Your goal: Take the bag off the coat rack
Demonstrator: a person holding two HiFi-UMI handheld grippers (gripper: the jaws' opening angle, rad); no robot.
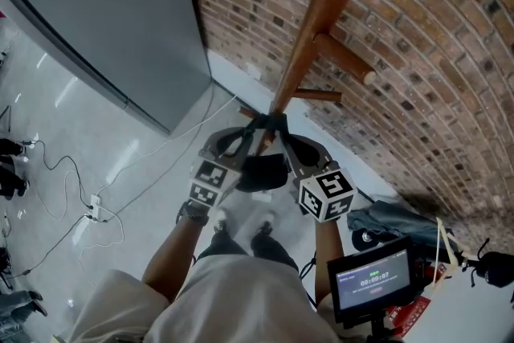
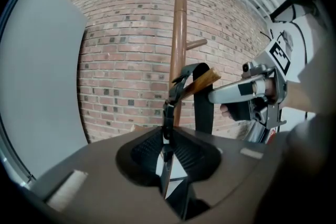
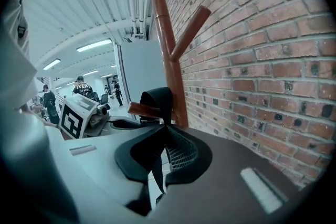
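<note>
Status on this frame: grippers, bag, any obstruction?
Left gripper shut on the strap. Right gripper shut on it too. Strap looped over a peg, bag hanging below. Only the peg in the way.

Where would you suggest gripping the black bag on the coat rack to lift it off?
Grip the strap just below the peg, from either side of the pole: it loops over that upward-tilted peg, so it should slide off upward.

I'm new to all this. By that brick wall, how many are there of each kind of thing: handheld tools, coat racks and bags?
Handheld tools: 2, the left tool and the right tool
Coat rack: 1
Bag: 1, with its black strap between both tools
Total: 4
</note>
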